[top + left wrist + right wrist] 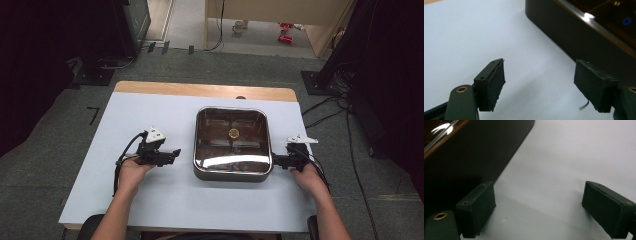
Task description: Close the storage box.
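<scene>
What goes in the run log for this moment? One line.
left gripper: open, nearing pan | right gripper: open, beside pan | table

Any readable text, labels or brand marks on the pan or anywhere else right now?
None can be read.
pan: the gold round emblem at its centre is too small to read.
red items on the far floor: any print is too small and blurred.

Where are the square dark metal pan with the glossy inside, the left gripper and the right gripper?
Square dark metal pan (206,150), high view, on its left rim.
Left gripper (177,152), high view, between its fingertips, jaws open.
Right gripper (273,160), high view, between its fingertips, beside the pan's right wall.
</scene>
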